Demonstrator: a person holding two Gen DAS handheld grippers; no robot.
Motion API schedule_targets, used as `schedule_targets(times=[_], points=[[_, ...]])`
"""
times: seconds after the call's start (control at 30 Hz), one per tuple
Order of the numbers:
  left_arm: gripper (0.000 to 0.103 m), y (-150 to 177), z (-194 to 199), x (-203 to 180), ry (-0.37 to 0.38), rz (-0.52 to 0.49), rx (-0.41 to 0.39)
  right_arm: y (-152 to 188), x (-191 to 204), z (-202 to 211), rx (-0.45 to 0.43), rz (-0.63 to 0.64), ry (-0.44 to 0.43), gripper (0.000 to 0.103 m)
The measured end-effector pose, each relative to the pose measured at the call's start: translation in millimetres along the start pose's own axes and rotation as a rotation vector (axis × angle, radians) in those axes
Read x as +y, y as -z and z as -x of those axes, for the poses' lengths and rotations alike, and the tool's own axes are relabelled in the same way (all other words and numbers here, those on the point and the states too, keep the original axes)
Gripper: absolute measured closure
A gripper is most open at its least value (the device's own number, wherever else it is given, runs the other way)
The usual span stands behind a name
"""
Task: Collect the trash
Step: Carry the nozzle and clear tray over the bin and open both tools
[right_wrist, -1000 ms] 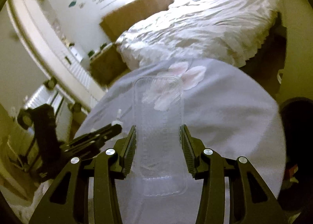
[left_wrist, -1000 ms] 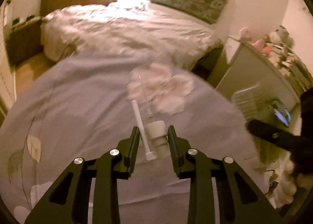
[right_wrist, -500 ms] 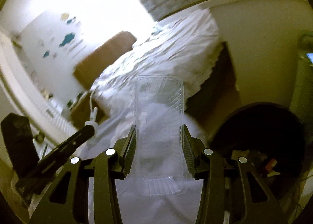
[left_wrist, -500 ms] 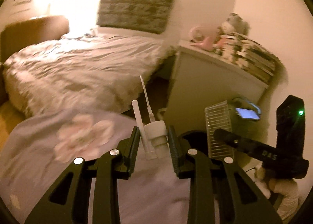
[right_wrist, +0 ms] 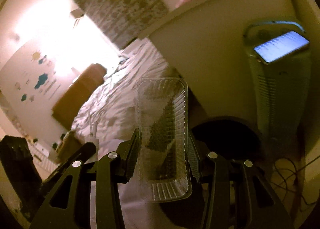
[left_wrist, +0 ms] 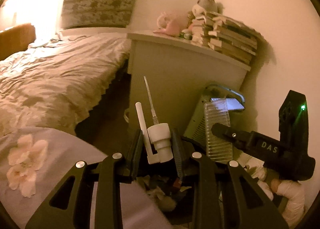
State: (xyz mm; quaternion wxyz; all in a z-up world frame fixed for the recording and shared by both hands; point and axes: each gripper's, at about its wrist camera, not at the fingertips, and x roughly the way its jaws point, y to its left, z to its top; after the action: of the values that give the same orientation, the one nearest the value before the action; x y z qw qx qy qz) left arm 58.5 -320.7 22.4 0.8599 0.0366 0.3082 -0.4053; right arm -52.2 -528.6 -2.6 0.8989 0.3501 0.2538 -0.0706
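Observation:
My left gripper [left_wrist: 158, 143] is shut on a white spray pump head [left_wrist: 160, 141] with a thin dip tube pointing up. It hangs over a dark trash bin [left_wrist: 168, 187] with litter in it, past the bed's edge. My right gripper [right_wrist: 162, 149] is shut on a clear ribbed plastic tray [right_wrist: 163, 135]. The right gripper also shows in the left wrist view [left_wrist: 218, 129], with the tray [left_wrist: 218, 125] held upright, just right of the left one. The bin shows in the right wrist view [right_wrist: 226, 135] behind the tray.
A lilac floral bedspread [left_wrist: 30, 157] lies at lower left, a second bed [left_wrist: 50, 81] beyond it. A white cabinet [left_wrist: 180, 69] carries stacked books [left_wrist: 230, 39]. A grey heater [right_wrist: 280, 89] with a lit phone [right_wrist: 282, 49] on top stands right of the bin.
Both grippers have swung right, off the lilac bedspread toward the bin and heater, each still holding its item. The right gripper and tray now sit closer beside the left one.

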Motion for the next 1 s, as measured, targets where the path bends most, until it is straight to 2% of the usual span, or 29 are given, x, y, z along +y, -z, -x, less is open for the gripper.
schedule_targets(times=[0.27, 0.47, 0.53, 0.73, 0.8, 1.0], points=[[0.074, 10, -35, -11, 0.018, -0.016, 0.056, 2, -42, -12, 0.017, -0.055, 0.036, 0.058], [0.074, 17, -55, -15, 0.023, -0.023, 0.092, 8, -55, -25, 0.04, -0.073, 0.054, 0.058], [0.08, 18, -59, -15, 0.024, -0.025, 0.102, 9, -57, -28, 0.044, -0.079, 0.06, 0.058], [0.08, 20, -70, -18, 0.033, -0.029, 0.119, 11, -62, -37, 0.058, -0.092, 0.078, 0.058], [0.085, 21, -73, -19, 0.037, -0.033, 0.127, 12, -64, -40, 0.062, -0.096, 0.082, 0.058], [0.086, 23, -79, -22, 0.042, -0.042, 0.14, 18, -66, -43, 0.072, -0.104, 0.091, 0.058]])
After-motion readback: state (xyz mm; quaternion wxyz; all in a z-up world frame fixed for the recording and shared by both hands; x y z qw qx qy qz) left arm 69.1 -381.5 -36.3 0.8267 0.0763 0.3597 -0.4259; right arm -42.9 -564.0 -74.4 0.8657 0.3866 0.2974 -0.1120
